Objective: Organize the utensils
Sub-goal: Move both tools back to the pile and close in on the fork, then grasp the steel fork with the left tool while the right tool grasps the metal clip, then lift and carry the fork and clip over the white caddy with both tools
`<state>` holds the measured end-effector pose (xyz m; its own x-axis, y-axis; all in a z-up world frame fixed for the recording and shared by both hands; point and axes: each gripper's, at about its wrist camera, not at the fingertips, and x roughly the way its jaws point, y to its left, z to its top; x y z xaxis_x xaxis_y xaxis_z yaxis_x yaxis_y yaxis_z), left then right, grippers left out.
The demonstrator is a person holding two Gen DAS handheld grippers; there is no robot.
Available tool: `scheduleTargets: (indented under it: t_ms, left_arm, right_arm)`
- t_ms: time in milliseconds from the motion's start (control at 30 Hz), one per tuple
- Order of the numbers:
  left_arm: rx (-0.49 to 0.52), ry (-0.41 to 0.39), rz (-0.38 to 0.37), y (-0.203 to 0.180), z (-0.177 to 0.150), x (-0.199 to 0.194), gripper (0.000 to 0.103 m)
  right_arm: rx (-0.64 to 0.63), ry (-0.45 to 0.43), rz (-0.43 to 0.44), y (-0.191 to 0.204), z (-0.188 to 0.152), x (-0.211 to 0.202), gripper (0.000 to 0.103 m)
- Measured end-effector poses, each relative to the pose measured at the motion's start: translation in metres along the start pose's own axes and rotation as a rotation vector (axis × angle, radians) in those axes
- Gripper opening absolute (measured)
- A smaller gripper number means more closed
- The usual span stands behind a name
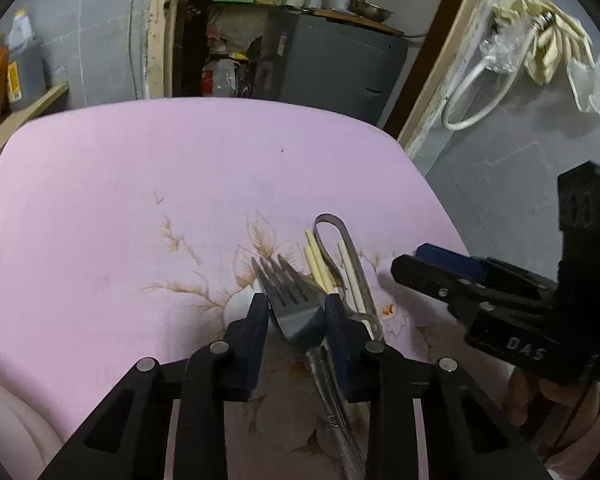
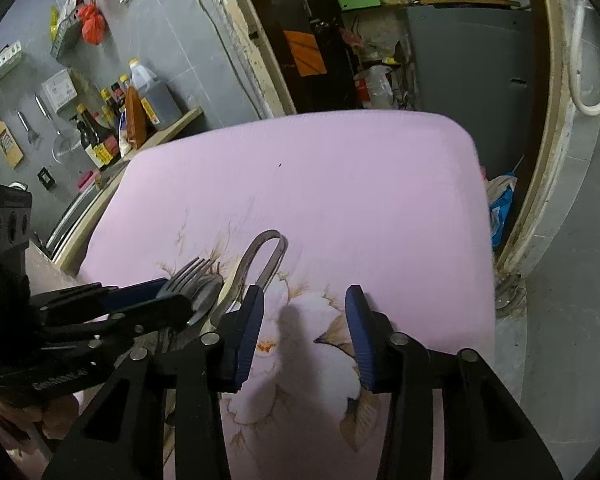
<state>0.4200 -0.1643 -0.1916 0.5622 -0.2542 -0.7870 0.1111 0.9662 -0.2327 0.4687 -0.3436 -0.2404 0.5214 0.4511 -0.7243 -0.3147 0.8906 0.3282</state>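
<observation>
A metal fork [image 1: 284, 284] lies on the pink flowered cloth [image 1: 140, 180], tines pointing away and handle running back under my left gripper [image 1: 296, 300]. Its blue pads [image 1: 260, 316] press on both sides of the fork's head. In the right wrist view a grey spoon bowl [image 2: 208, 292] shows beside the tines in that grip. Pale chopsticks [image 1: 316, 260] and looped metal tongs [image 1: 334, 232] lie just right of the fork. My right gripper [image 2: 304, 300] hovers over the printed flower to the right of the tongs [image 2: 268, 248], jaws apart with nothing between them.
The table edge curves away at the back and right. A wooden shelf with sauce bottles [image 2: 140, 96] stands to the left, a grey cabinet [image 1: 340, 64] behind in the doorway. A person's hand [image 1: 520, 396] holds the right gripper's body.
</observation>
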Motion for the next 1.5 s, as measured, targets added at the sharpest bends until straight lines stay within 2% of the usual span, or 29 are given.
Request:
scheduleTargets:
  t_ms: [167, 333, 400, 533, 600, 667, 767, 833, 933, 1000, 1133, 1367, 1500]
  left_arm:
    - [-0.030, -0.002, 0.008, 0.010, -0.002, -0.004, 0.026]
    - [-0.079, 0.014, 0.013, 0.021, -0.003, -0.004, 0.026]
    - [-0.098, 0.024, -0.001, 0.024, -0.003, -0.004, 0.026]
    - [-0.099, 0.068, -0.025, 0.027, 0.002, 0.002, 0.026]
    - [-0.116, 0.102, -0.044, 0.030, 0.006, 0.008, 0.028]
    - [-0.130, 0.115, -0.047, 0.032, 0.010, 0.010, 0.025]
    - [-0.125, 0.128, -0.037, 0.029, 0.011, 0.011, 0.025]
    - [-0.128, 0.127, -0.036, 0.028, 0.011, 0.011, 0.025]
    - [-0.158, 0.120, -0.053, 0.032, 0.009, 0.007, 0.024]
    - [-0.164, 0.101, -0.059, 0.034, 0.007, 0.001, 0.024]
    - [-0.111, 0.032, -0.069, 0.026, 0.008, -0.023, 0.024]
    - [0.010, -0.097, -0.070, 0.002, 0.002, -0.073, 0.023]
    - [0.040, -0.150, -0.076, -0.003, -0.002, -0.098, 0.023]
  right_arm:
    - [-0.015, 0.026, 0.002, 0.009, 0.010, 0.015, 0.034]
    - [-0.025, 0.060, -0.012, 0.018, 0.020, 0.030, 0.027]
    - [-0.024, 0.072, -0.032, 0.020, 0.025, 0.035, 0.023]
    - [-0.028, 0.095, -0.063, 0.025, 0.034, 0.043, 0.021]
    - [-0.061, 0.122, -0.100, 0.033, 0.039, 0.049, 0.021]
    - [-0.110, 0.152, -0.142, 0.043, 0.044, 0.054, 0.020]
    - [-0.168, 0.168, -0.192, 0.054, 0.046, 0.058, 0.004]
    - [-0.132, 0.168, -0.168, 0.051, 0.050, 0.056, 0.004]
    - [-0.072, 0.131, -0.112, 0.043, 0.051, 0.042, 0.004]
    - [-0.048, 0.072, -0.073, 0.041, 0.048, 0.023, 0.004]
    - [-0.043, -0.027, -0.062, 0.041, 0.042, -0.014, 0.004]
    - [-0.085, -0.155, -0.111, 0.057, 0.031, -0.078, 0.004]
    - [-0.107, -0.211, -0.156, 0.064, 0.028, -0.112, 0.004]
